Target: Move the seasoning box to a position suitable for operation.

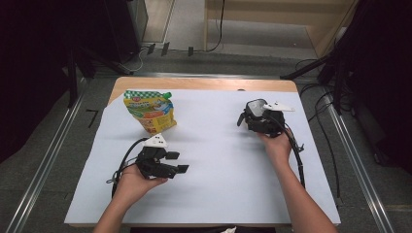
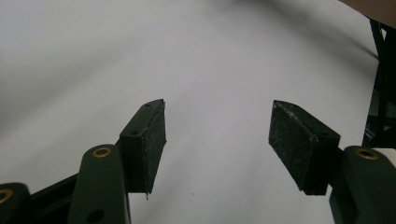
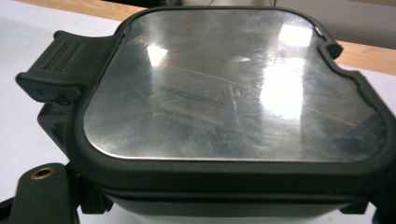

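Note:
My right gripper is at the table's far right, shut on a black-rimmed box with a shiny metal lid. In the right gripper view the box sits right up against the camera, its clip latch at the left, and one finger shows at the bottom left corner. My left gripper hovers low over the near left of the table. It is open, its jaws point right, and there is only white sheet between its pads.
A yellow and green snack pouch lies at the far left of the white sheet, just beyond my left gripper. The wooden table edge runs along the back. Cables trail by the right forearm.

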